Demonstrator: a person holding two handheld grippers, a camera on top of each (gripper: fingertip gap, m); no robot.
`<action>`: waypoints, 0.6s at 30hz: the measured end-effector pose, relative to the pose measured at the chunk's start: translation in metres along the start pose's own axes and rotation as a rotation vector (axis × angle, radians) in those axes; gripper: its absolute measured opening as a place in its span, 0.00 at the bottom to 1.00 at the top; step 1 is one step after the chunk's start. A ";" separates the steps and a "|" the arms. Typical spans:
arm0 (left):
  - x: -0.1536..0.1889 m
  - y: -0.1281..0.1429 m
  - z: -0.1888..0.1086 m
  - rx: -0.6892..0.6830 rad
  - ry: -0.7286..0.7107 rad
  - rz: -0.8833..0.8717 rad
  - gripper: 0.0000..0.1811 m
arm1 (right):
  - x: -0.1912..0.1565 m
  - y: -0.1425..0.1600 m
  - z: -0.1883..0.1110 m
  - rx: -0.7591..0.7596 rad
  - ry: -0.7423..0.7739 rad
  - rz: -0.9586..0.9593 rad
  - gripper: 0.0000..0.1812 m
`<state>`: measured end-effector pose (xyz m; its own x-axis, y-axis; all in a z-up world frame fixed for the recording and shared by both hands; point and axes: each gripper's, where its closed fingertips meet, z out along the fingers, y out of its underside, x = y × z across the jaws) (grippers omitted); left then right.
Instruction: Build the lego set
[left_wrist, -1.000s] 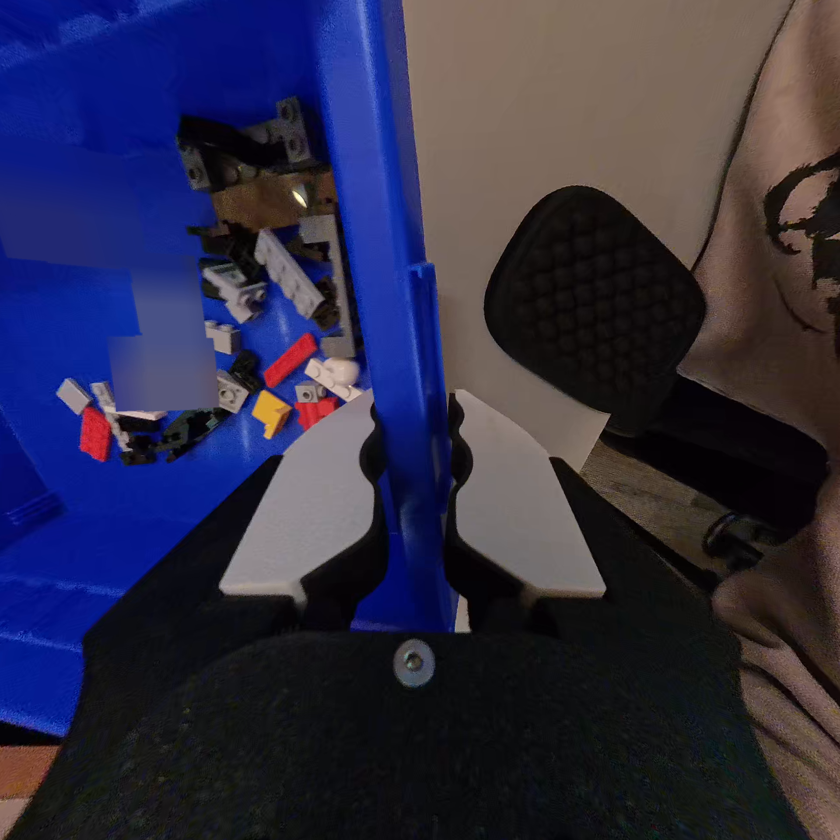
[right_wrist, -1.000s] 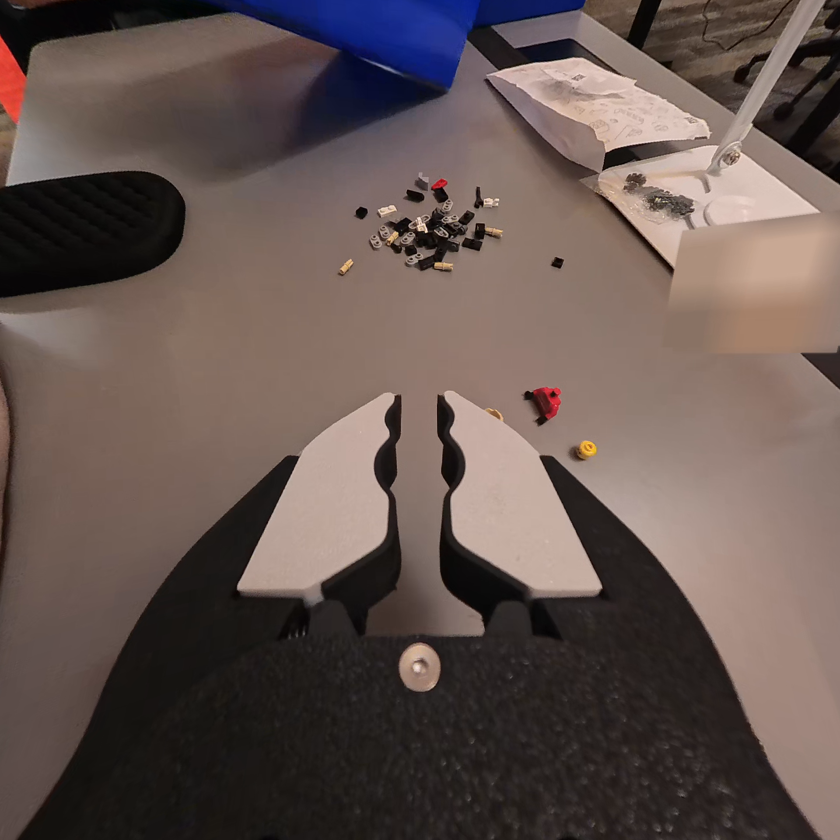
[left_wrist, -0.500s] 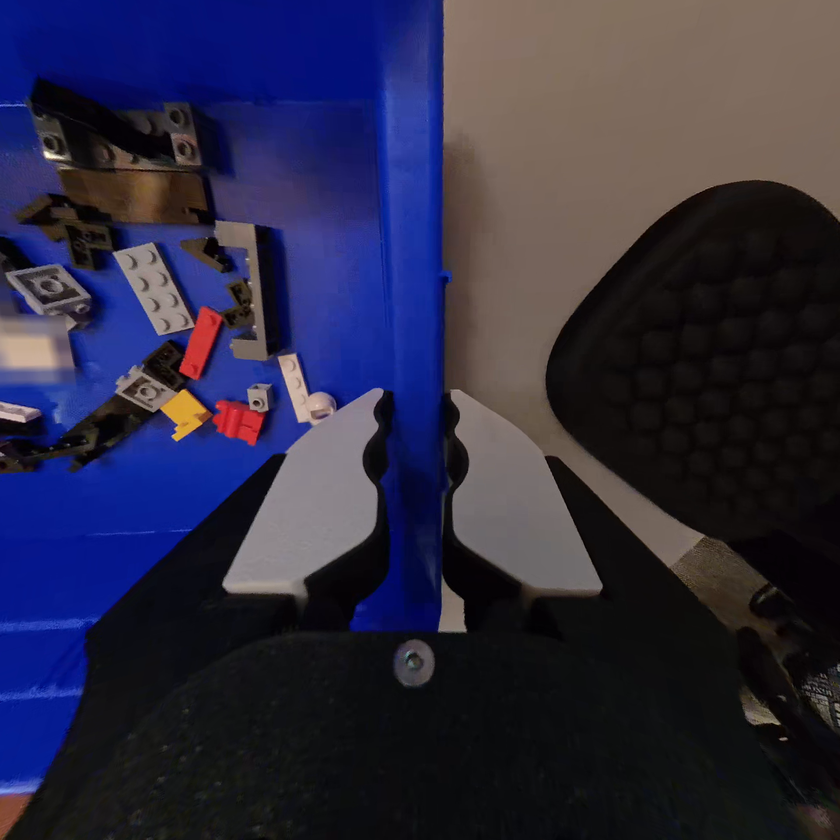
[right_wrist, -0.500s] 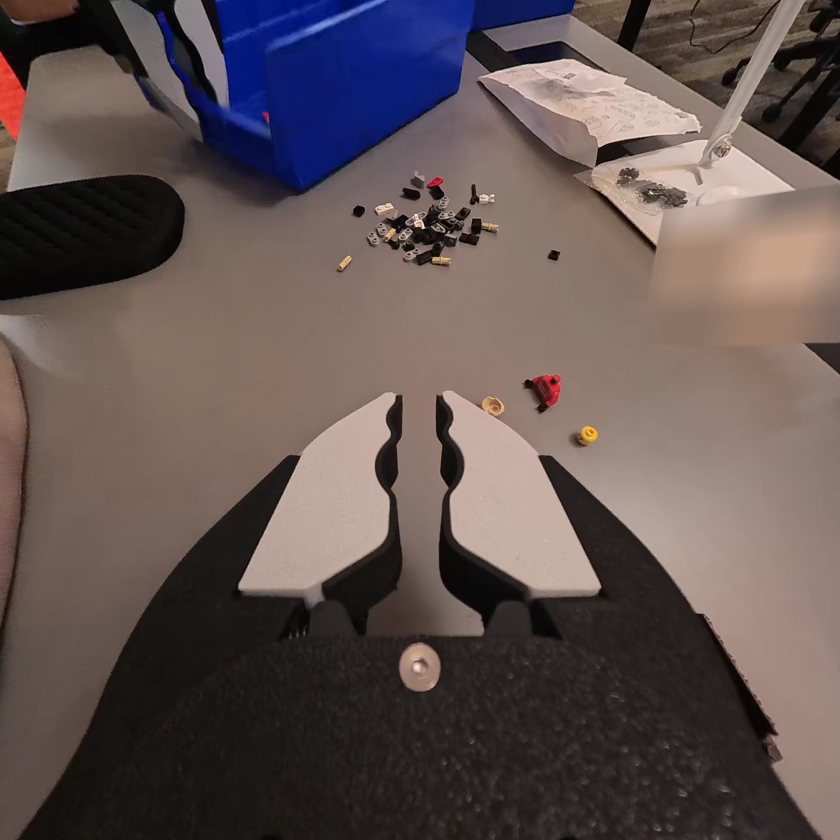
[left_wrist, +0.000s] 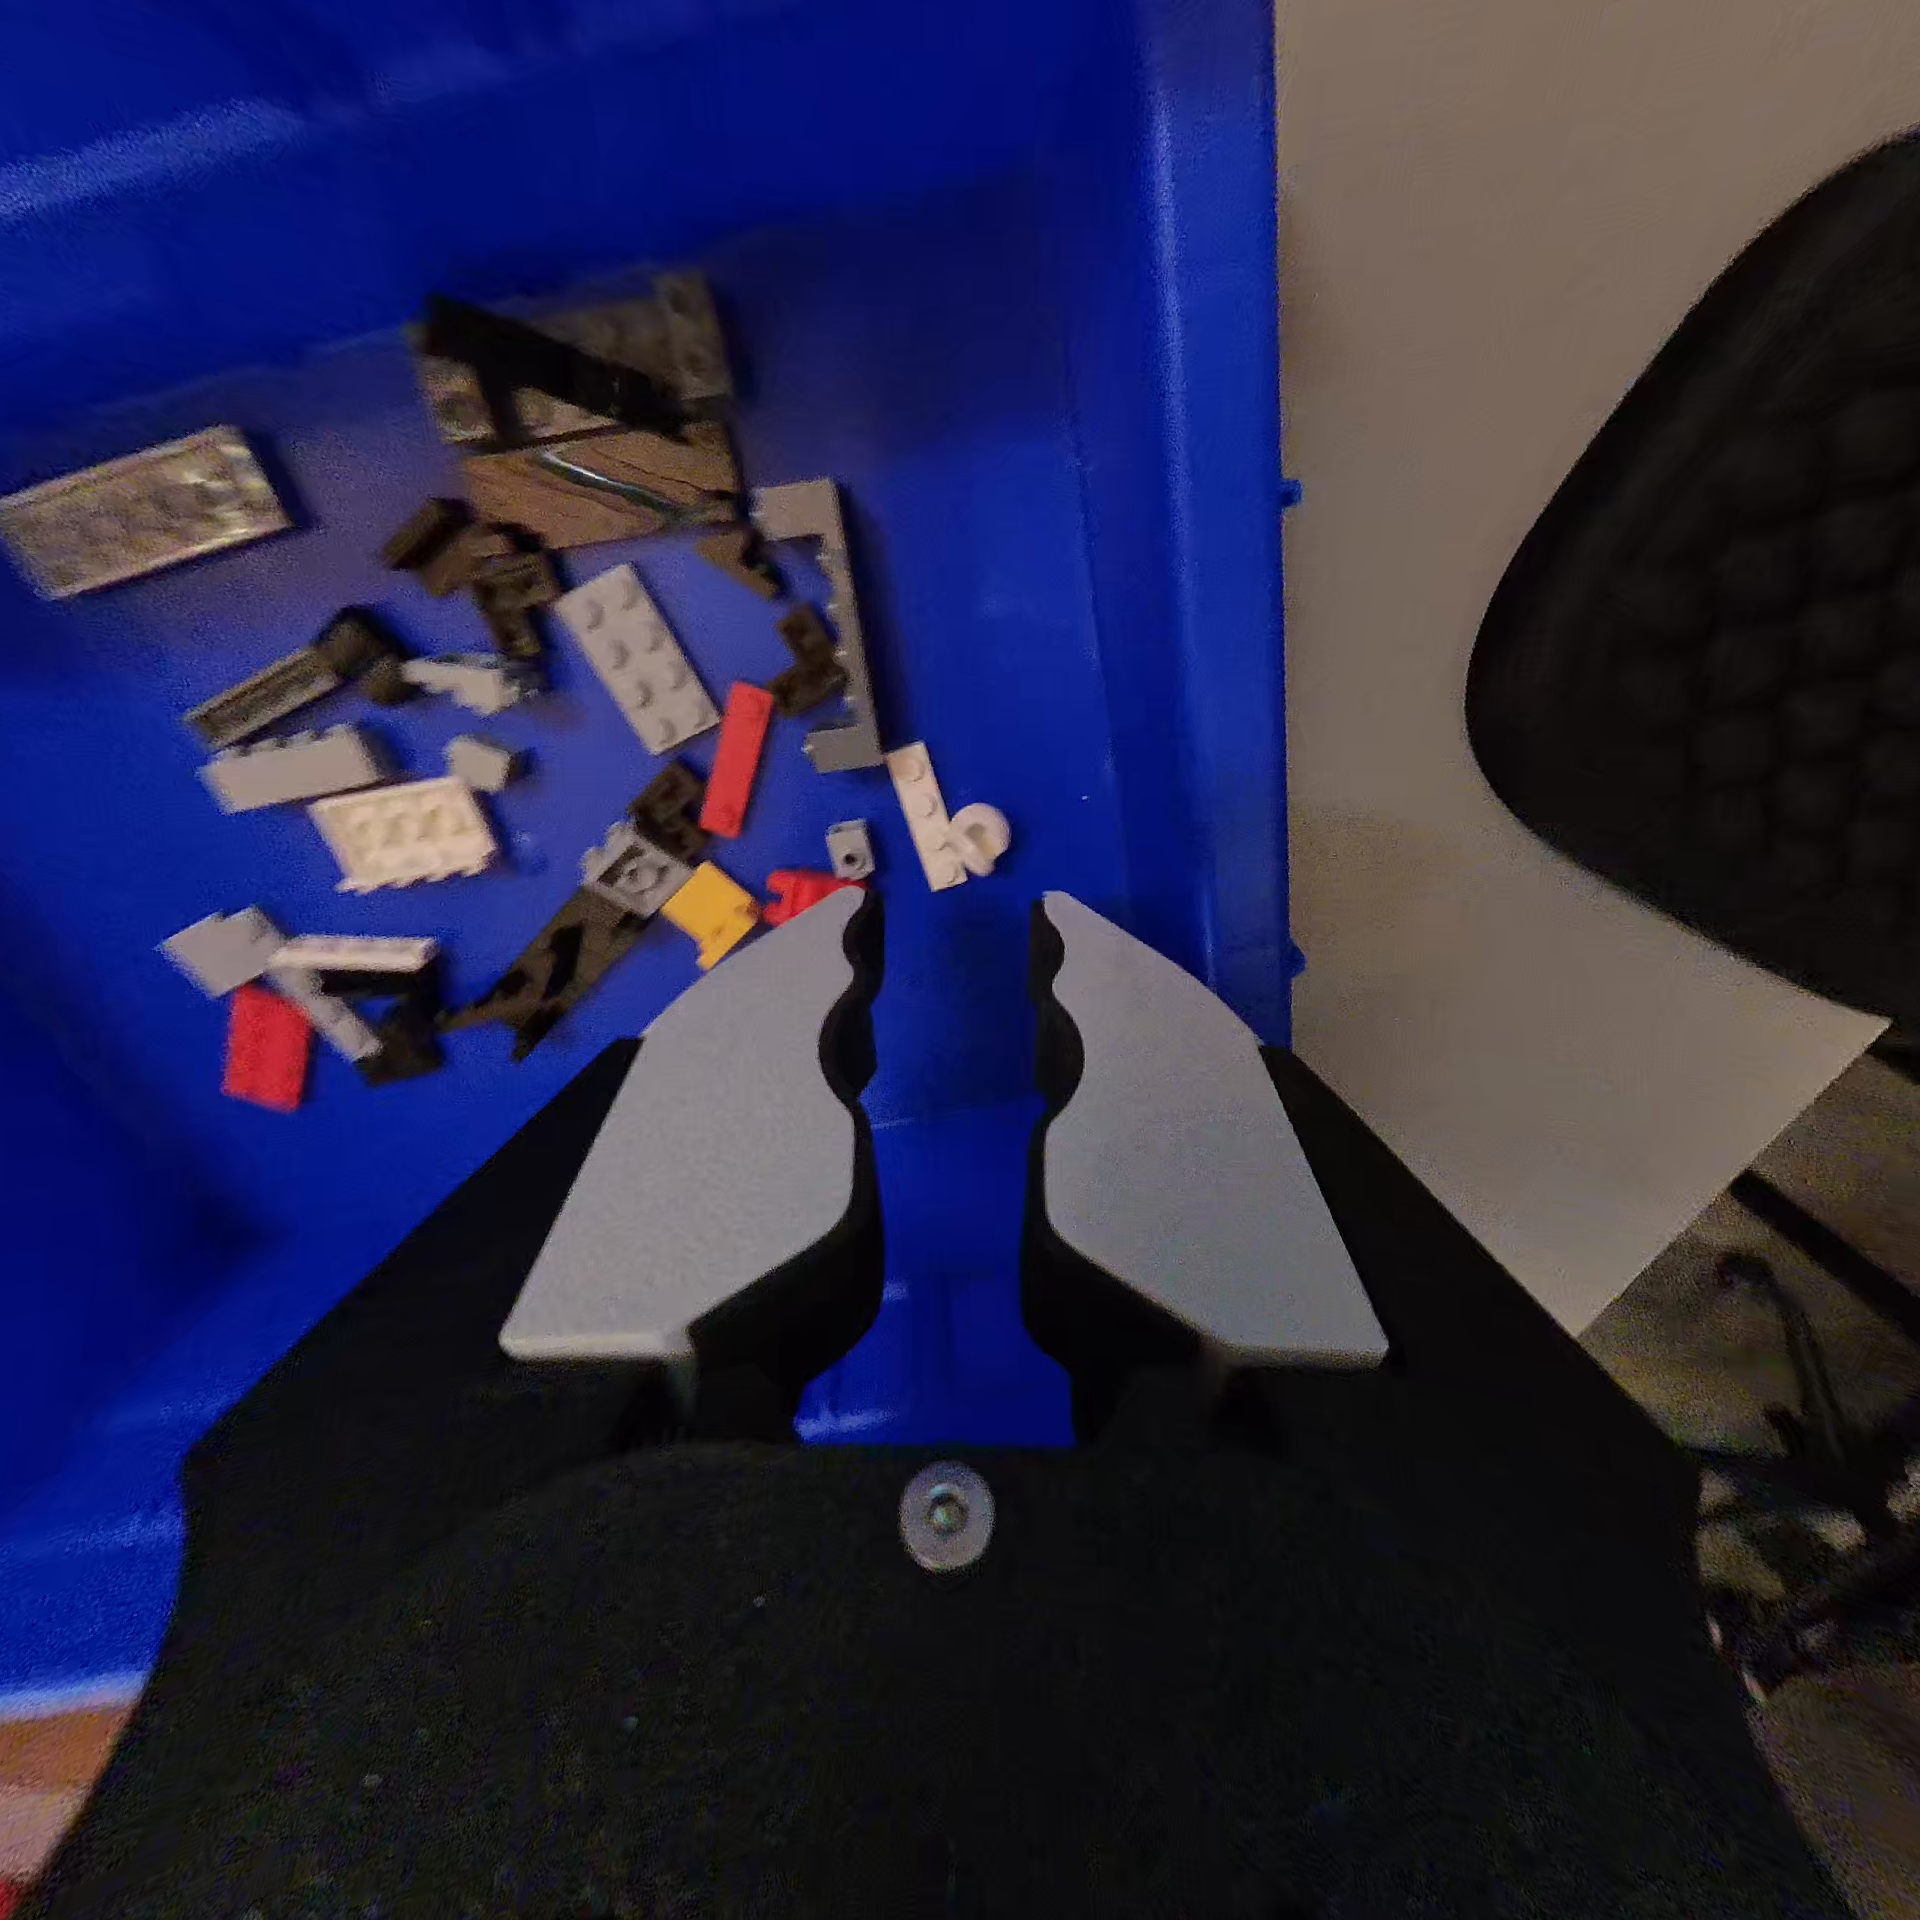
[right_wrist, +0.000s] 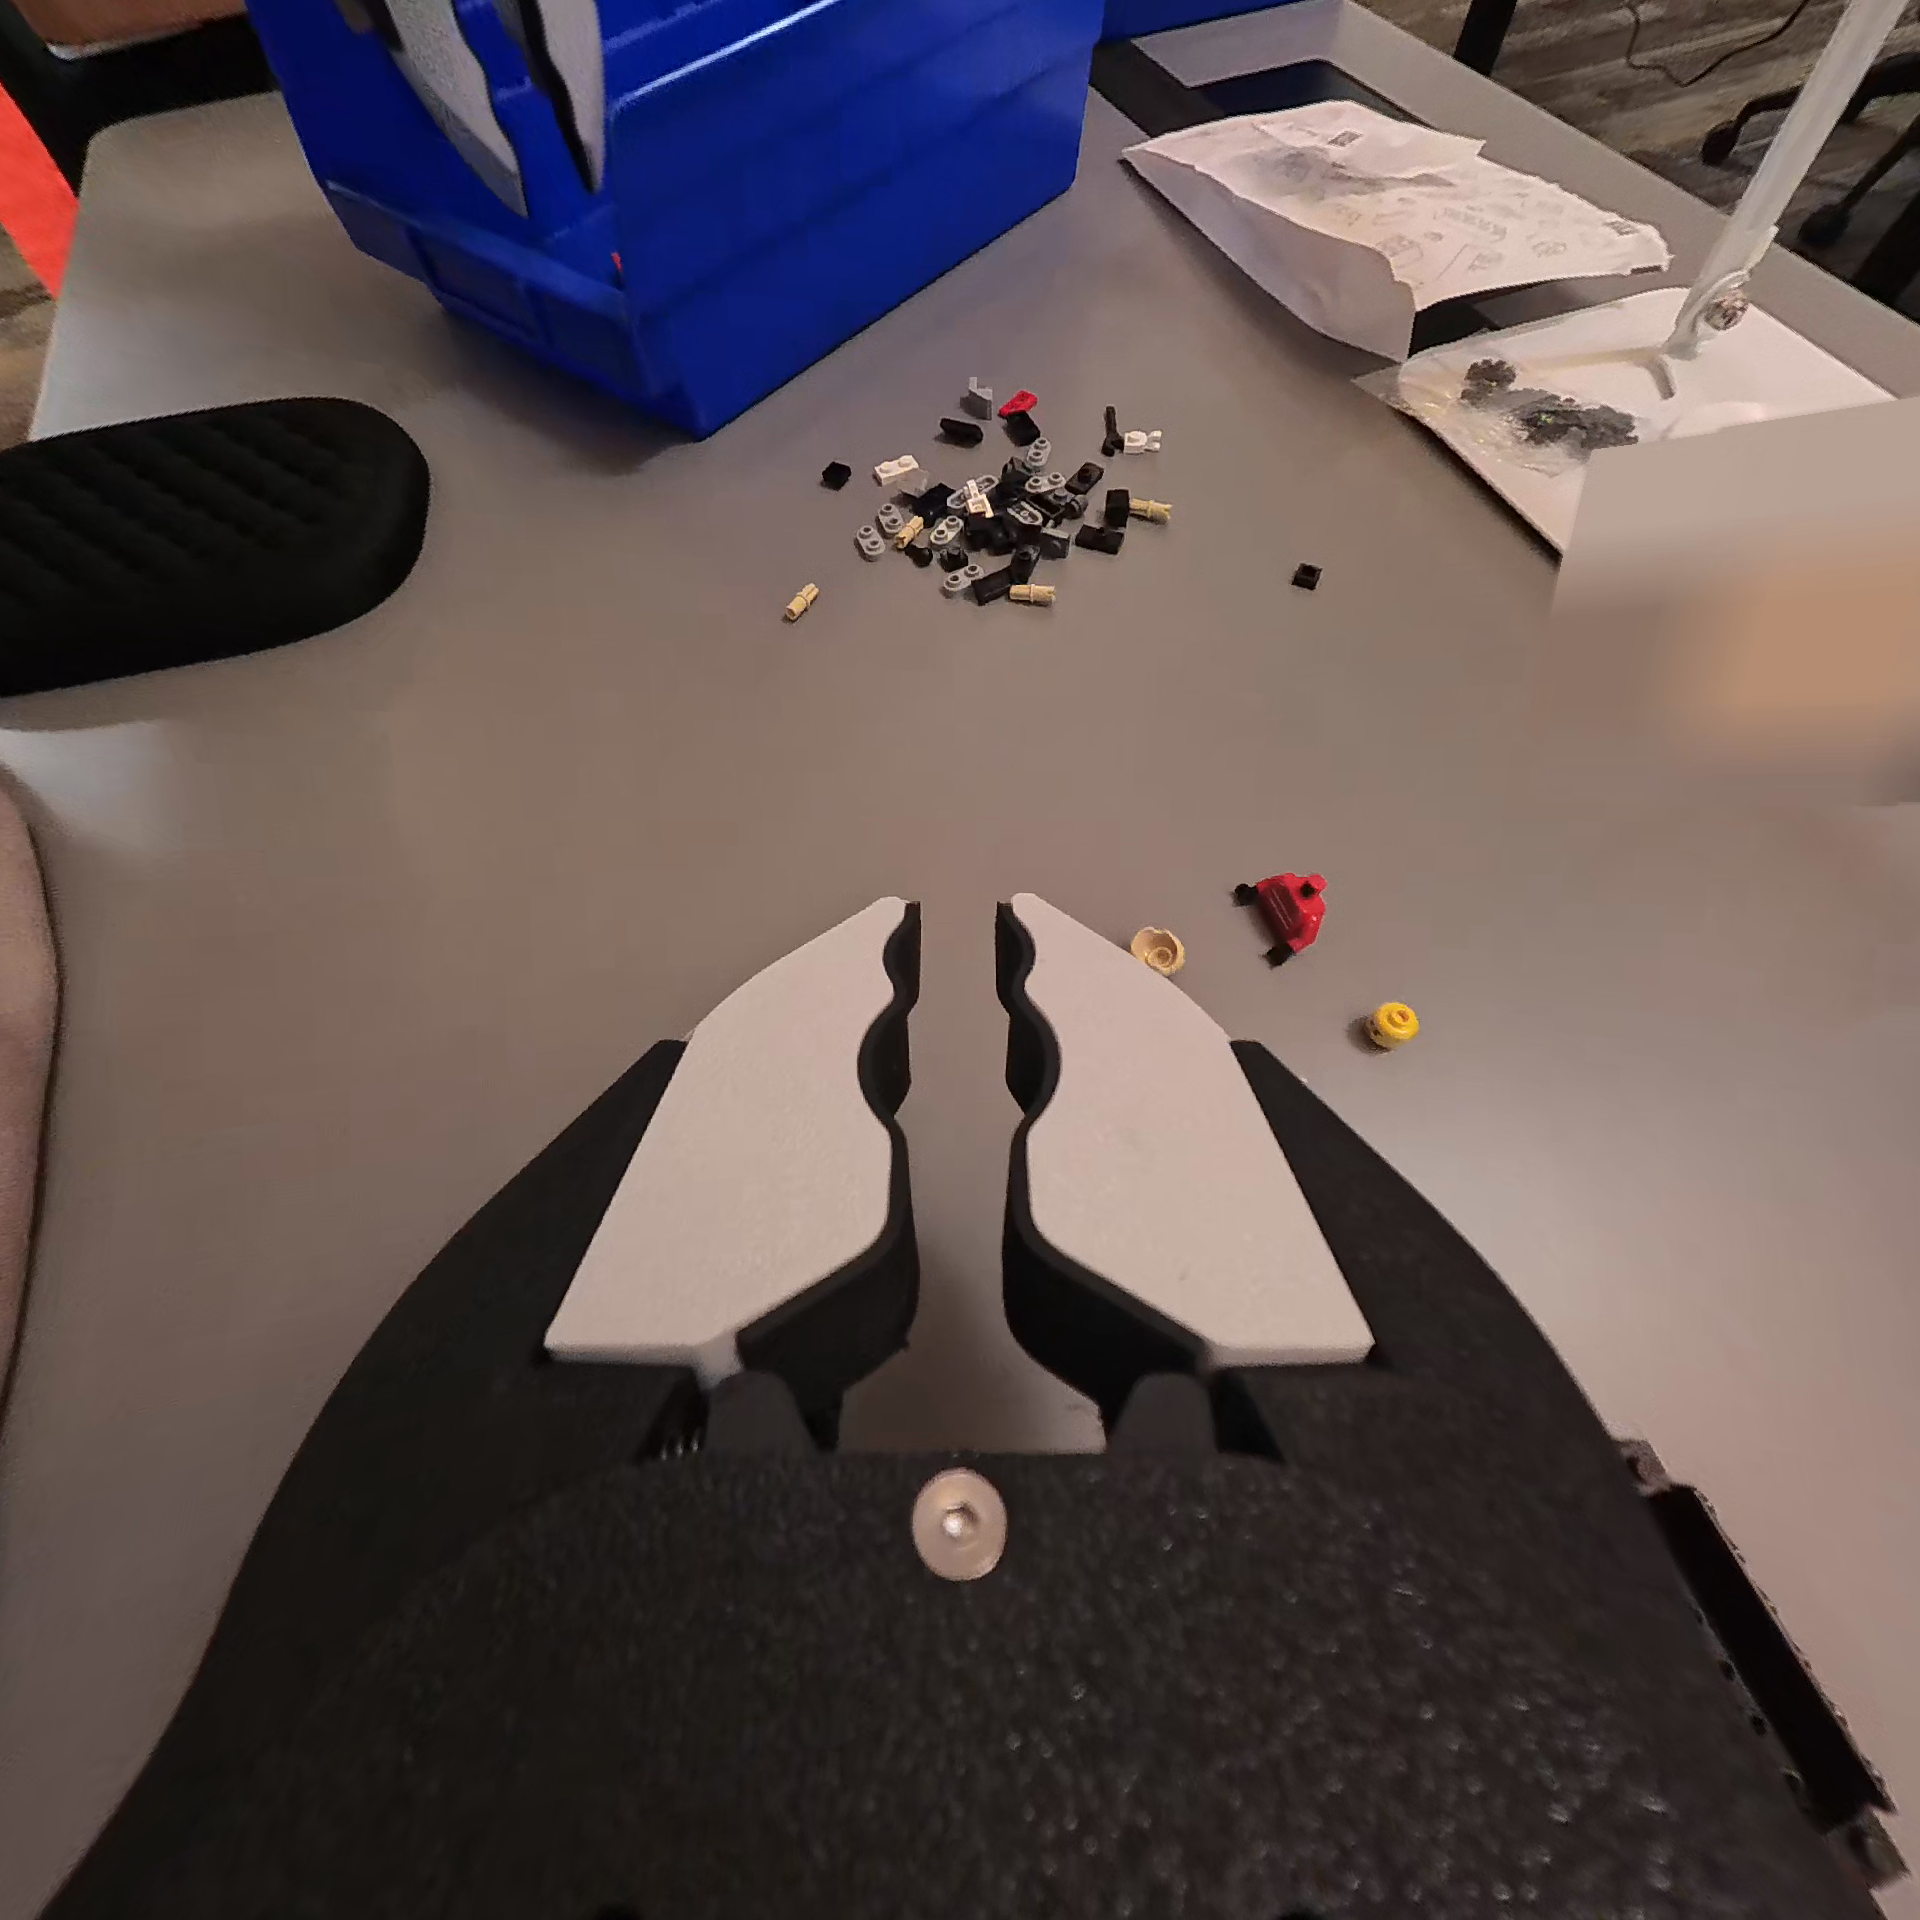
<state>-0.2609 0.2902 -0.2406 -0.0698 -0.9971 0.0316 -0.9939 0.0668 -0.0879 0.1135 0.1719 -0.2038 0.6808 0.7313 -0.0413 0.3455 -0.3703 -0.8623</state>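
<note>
Table (right_wrist: 623, 831), grey, seen down the fingers of two hand-held grippers. At its far left, standing on the top, blue bin (right_wrist: 831, 187). Black dimpled armrest (right_wrist: 187, 540) overlapping the table's left edge, near the bin's front corner.

Left gripper (left_wrist: 954, 914) at the bin, fingers reaching in over its floor, side wall just to their right. Jaws parted, blue plastic filling the gap; impossible to tell whether clamped on part of the bin or merely hanging loose above it. View blurred.

Right gripper (right_wrist: 958, 906) low over bare table, well short of the bin. Jaws a narrow slit apart, released, nothing between them.

Far right: torn white paper bag (right_wrist: 1351, 208), and in front of it a clear bag (right_wrist: 1538, 416) of small dark parts on a white sheet.

Inside the bin, lego bricks (left_wrist: 623, 675) scattered across the floor: grey and white plates, black pieces, a few red, one yellow, nearest ones just ahead of the left fingertips.

On the table, just before the bin, heap (right_wrist: 997, 509) of tiny black, grey and tan parts; tan pin (right_wrist: 801, 601) lying apart on its near left, black stud (right_wrist: 1306, 575) apart on its right.

Just right of the right fingertips, tan dome (right_wrist: 1158, 948); beside it red piece (right_wrist: 1288, 909) with black ends; nearer and farther right, yellow round piece (right_wrist: 1392, 1023).
</note>
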 end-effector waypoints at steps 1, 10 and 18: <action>0.004 0.001 0.008 -0.019 0.038 0.014 0.14 | 0.000 0.000 0.000 -0.003 0.001 -0.001 0.07; -0.005 -0.003 0.030 -0.045 -0.015 0.018 0.00 | 0.006 0.004 0.003 -0.019 0.006 0.027 0.07; -0.015 -0.010 -0.003 0.132 -0.119 -0.036 0.00 | 0.001 -0.005 0.011 -0.012 -0.020 0.001 0.07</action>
<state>-0.2500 0.3048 -0.2372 -0.0162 -0.9966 -0.0806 -0.9751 0.0336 -0.2191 0.1056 0.1808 -0.2048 0.6684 0.7419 -0.0521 0.3524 -0.3777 -0.8563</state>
